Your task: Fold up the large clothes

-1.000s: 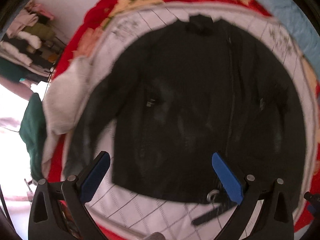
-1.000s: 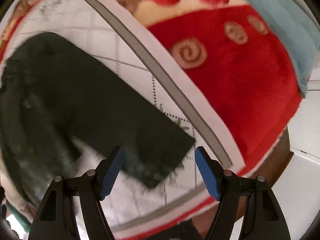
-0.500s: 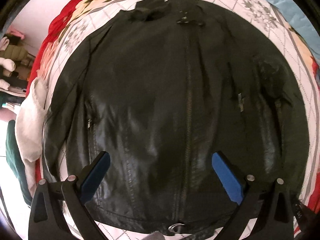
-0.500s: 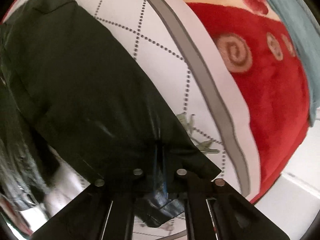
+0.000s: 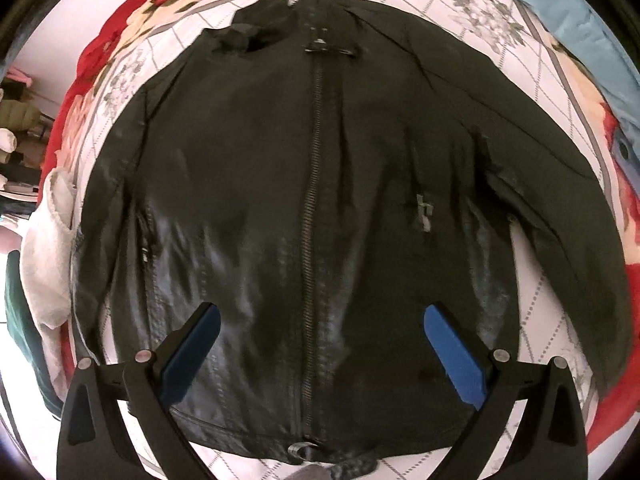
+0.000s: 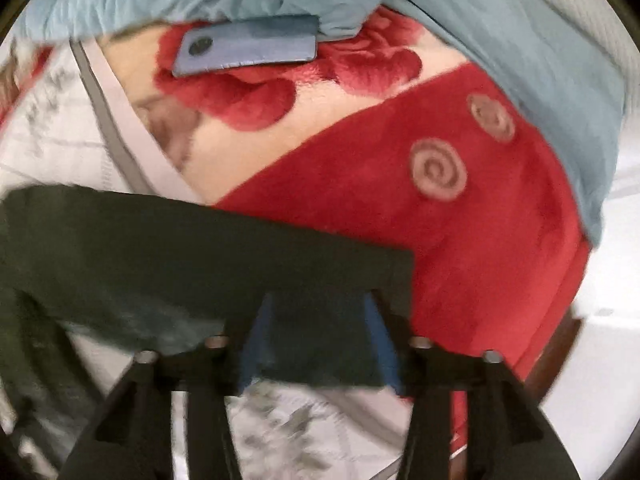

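Observation:
A black leather jacket (image 5: 312, 200) lies flat and zipped, front up, on a white quilted sheet (image 5: 472, 8), collar at the far side. My left gripper (image 5: 320, 344) is open and empty, hovering above the jacket's lower front near the hem. In the right wrist view, one black sleeve (image 6: 160, 248) stretches across from the left. My right gripper (image 6: 316, 344) is partly closed around the sleeve's cuff end, with the cloth between the blue pads (image 6: 256, 344); the view is blurred.
A red floral blanket (image 6: 460, 240) lies under the sheet. A light blue quilt (image 6: 520, 60) and a blue phone (image 6: 248, 50) lie at the far right side. White and green clothes (image 5: 44, 248) are piled at the left bed edge. The floor shows at right (image 6: 600, 360).
My right gripper closed on the sleeve cuff and lifted it, swinging the sleeve sideways; its jaws now stand wider than half a second ago. My left gripper stayed open and moved over the jacket's middle.

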The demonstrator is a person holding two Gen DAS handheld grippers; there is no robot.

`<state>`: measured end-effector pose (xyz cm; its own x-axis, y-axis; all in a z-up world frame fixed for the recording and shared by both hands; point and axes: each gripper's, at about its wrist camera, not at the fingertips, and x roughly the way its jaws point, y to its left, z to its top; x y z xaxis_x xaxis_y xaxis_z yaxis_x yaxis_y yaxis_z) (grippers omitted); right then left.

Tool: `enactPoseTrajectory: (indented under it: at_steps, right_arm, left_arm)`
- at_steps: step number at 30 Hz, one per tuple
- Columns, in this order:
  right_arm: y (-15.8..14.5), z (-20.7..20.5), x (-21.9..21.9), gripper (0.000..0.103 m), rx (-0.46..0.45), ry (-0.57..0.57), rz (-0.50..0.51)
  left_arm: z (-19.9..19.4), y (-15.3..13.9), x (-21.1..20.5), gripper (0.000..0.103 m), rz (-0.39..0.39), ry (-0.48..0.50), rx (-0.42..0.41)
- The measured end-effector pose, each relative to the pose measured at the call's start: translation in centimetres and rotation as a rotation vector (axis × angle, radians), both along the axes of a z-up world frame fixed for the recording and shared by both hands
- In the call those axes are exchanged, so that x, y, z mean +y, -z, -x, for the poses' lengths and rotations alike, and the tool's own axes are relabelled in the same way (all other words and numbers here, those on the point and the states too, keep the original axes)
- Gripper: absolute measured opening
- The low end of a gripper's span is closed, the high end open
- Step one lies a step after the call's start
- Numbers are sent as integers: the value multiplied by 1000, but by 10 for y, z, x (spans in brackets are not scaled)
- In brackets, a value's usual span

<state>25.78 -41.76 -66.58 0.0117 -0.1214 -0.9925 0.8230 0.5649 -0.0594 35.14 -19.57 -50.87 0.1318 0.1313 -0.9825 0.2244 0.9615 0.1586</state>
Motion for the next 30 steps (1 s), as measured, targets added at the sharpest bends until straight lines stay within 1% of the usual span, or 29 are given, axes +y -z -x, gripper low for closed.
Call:
enactPoseTrajectory:
  at_steps: [1, 2, 3, 4, 6, 7, 8, 9, 11, 12, 13, 15, 17, 20, 22, 23, 24, 25, 27, 30]
  right_arm:
    - [-4, 12, 2, 53, -56, 37, -41]
    - [-2, 26, 5, 53, -127, 96, -117]
    - [-14, 34, 29, 53, -178, 150, -188]
    - [2, 49, 33, 53, -250, 229, -306]
    - [34, 67, 50, 53, -311, 359, -490]
    - [55, 77, 54, 53, -329, 437, -551]
    - [72, 85, 57, 53, -351, 496, -573]
    - [85, 91, 56, 53, -390, 548, -576]
    - [97, 96, 52, 54, -495, 603, -558]
    - [101, 95, 49, 54, -540, 617, -541]
    - [100, 93, 47, 54, -606, 626, -527]
    - [100, 85, 45, 54, -706, 631, -537]
    - [107, 74, 40, 54, -771, 648, -552]
    - [110, 55, 40, 53, -822, 661, -534]
    - [105, 42, 35, 39, -821, 643, -499]
    - [101, 34, 36, 18, -820, 632, -485]
    - [98, 28, 33, 3, -825, 624, -480]
    - [94, 24, 30, 3, -837, 615, -478]
    - [78, 18, 26, 3, -819, 584, -428]
    - [46, 1, 23, 3, -811, 492, -358]
  left_arm:
    - [2, 0, -2, 103, 0, 3, 3]
    - [4, 1, -4, 103, -1, 6, 4]
    - [5, 1, -6, 103, -2, 9, 7]
    - [7, 2, -8, 103, -3, 12, 10]
    - [9, 5, -12, 103, -9, 14, 15]
    - [10, 6, -13, 103, -11, 14, 17]
    - [10, 7, -15, 103, -13, 14, 17]
    - [10, 8, -16, 103, -14, 14, 16]
    - [9, 9, -17, 103, -14, 16, 16]
    - [8, 9, -17, 103, -14, 15, 14]
    - [6, 10, -17, 103, -15, 15, 13]
    - [5, 12, -19, 103, -19, 15, 11]
    - [1, 13, -20, 103, -25, 11, 4]
    - [-8, 13, -18, 103, -29, -7, -8]
    - [-12, 13, -16, 103, -29, -19, -13]
    - [-14, 13, -16, 103, -30, -24, -15]
    - [-17, 12, -15, 103, -29, -30, -16]
    - [-19, 12, -13, 103, -28, -36, -18]
    - [-22, 12, -12, 103, -25, -42, -21]
    - [-27, 13, -6, 103, -22, -54, -30]
